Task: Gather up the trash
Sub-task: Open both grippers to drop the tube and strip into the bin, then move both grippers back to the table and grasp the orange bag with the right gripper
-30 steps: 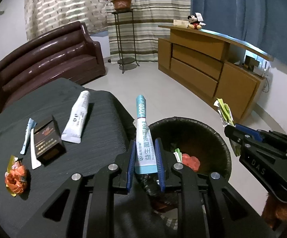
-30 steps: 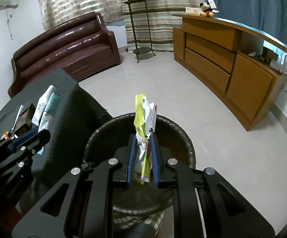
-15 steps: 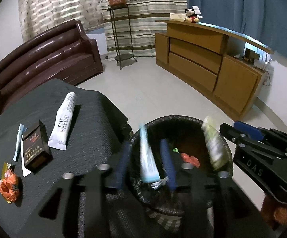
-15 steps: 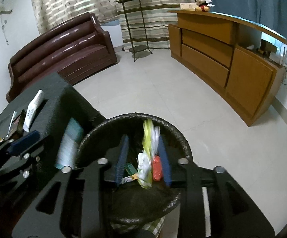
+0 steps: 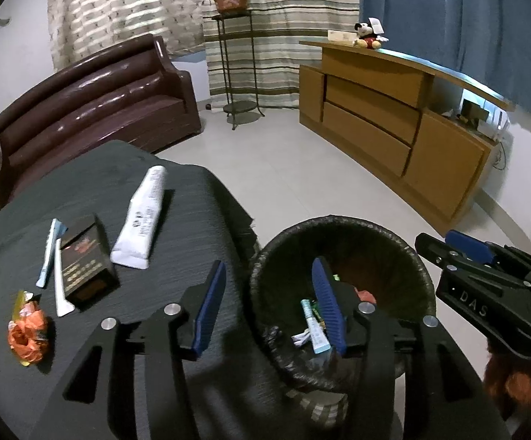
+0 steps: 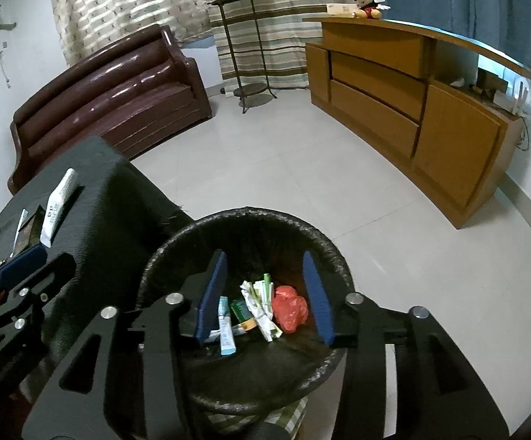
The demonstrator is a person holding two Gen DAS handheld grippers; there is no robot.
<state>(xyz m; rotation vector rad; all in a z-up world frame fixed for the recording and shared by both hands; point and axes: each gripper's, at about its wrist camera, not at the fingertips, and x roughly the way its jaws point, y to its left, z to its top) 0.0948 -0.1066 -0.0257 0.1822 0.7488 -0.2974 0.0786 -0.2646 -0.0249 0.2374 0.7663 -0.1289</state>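
A black-lined trash bin (image 5: 338, 220) stands on the floor beside the dark-clothed table (image 5: 192, 198). My left gripper (image 5: 269, 275) hangs over the bin's left rim, jaws opening, with nothing between the pads. A teal toothpaste tube (image 5: 315, 324) lies in the bin below it. My right gripper (image 6: 264, 267) hovers over the bin (image 6: 247, 214), jaws also opening and holding nothing. Under it lie a yellow-white wrapper (image 6: 261, 304), a red wrapper (image 6: 291, 311) and the teal tube (image 6: 225, 326). On the table lie a white tube (image 5: 142, 216), a dark box (image 5: 85, 260), thin sachets (image 5: 50, 253) and an orange wrapper (image 5: 26, 333).
A brown sofa (image 5: 93, 106) stands behind the table. Against the striped curtains is a metal plant stand (image 5: 236, 69). A wooden sideboard (image 5: 393, 121) runs along the right wall. Pale tiled floor (image 6: 302, 168) lies between them. In the left wrist view my right gripper (image 5: 445, 242) reaches in from the right.
Both grippers have opened. The teal tube dropped out of the left one and the yellow-white wrapper out of the right one, both into the bin.
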